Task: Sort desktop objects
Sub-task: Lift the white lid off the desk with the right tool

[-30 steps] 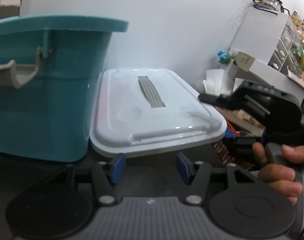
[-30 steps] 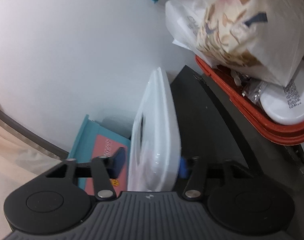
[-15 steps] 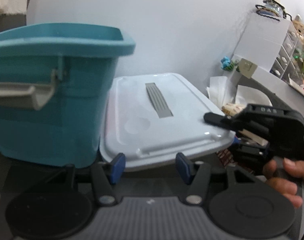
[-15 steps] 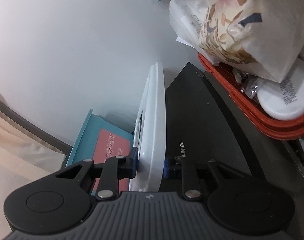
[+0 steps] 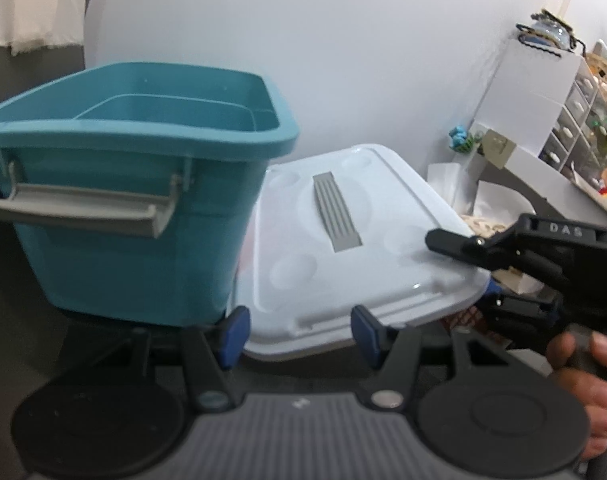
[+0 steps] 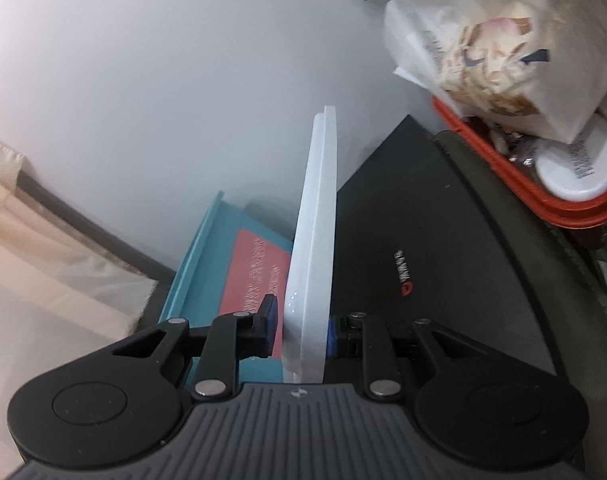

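A white lid with a grey ribbed handle hangs tilted beside a teal bin. My right gripper is shut on the lid's right edge, one finger above and one below. In the right wrist view the lid runs edge-on between the blue pads of that gripper. My left gripper is open just in front of the lid's near edge, with nothing between its fingers. The teal bin has a grey side handle and an inner divider. A pink-red panel shows against it.
A red tray at the right holds a white paper bag and a round white container. A black mat covers the desk. A white drawer unit stands far right. A hand holds the right gripper.
The right gripper's fingers have closed onto the lid's edge. The left wrist view has risen, so the bin's inside now shows, and the lid sits higher beside the bin.
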`<action>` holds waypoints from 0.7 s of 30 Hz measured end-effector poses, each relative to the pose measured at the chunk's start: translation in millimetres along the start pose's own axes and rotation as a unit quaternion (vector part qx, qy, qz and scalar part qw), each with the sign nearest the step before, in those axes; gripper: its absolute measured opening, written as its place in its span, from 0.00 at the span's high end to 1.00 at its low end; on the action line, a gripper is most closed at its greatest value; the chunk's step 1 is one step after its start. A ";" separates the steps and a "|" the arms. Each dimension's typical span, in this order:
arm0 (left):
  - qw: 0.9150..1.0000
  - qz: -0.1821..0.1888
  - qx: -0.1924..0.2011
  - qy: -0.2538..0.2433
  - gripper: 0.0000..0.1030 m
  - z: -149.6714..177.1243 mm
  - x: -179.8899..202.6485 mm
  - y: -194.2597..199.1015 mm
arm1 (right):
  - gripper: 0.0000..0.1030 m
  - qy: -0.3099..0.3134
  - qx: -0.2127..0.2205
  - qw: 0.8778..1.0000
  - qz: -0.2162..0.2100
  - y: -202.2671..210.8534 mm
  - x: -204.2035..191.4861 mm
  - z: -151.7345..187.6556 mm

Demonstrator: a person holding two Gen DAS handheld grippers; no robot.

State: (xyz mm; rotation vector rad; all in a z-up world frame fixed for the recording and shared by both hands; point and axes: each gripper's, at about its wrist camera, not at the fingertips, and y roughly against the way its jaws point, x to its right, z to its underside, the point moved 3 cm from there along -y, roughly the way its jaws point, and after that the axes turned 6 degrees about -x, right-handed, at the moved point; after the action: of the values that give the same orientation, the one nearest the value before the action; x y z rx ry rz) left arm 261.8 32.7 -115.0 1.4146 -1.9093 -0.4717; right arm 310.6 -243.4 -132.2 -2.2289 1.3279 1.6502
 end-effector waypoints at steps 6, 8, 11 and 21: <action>1.000 0.005 -0.010 0.004 0.43 2.3 -1.6 -5.8 | 0.58 0.005 -0.005 1.000 -0.007 -11.3 -2.3 -0.8; 1.000 0.008 -0.012 0.004 0.43 2.4 -2.3 -8.3 | 0.57 0.005 -0.008 1.000 -0.008 -15.8 -1.1 -1.6; 1.000 0.009 -0.016 0.007 0.43 1.3 -2.4 -14.0 | 0.57 -0.002 -0.009 1.000 0.000 -19.8 4.5 -1.7; 1.000 0.006 -0.022 0.009 0.43 -1.3 0.1 -21.5 | 0.92 -0.064 -0.022 0.997 -0.035 -24.9 20.3 -3.1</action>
State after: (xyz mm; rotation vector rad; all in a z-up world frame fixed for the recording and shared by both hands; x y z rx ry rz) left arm 277.4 25.6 -128.1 1.3729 -1.8818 -0.4908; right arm 330.5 -241.4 -157.6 -2.1254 1.1818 1.7808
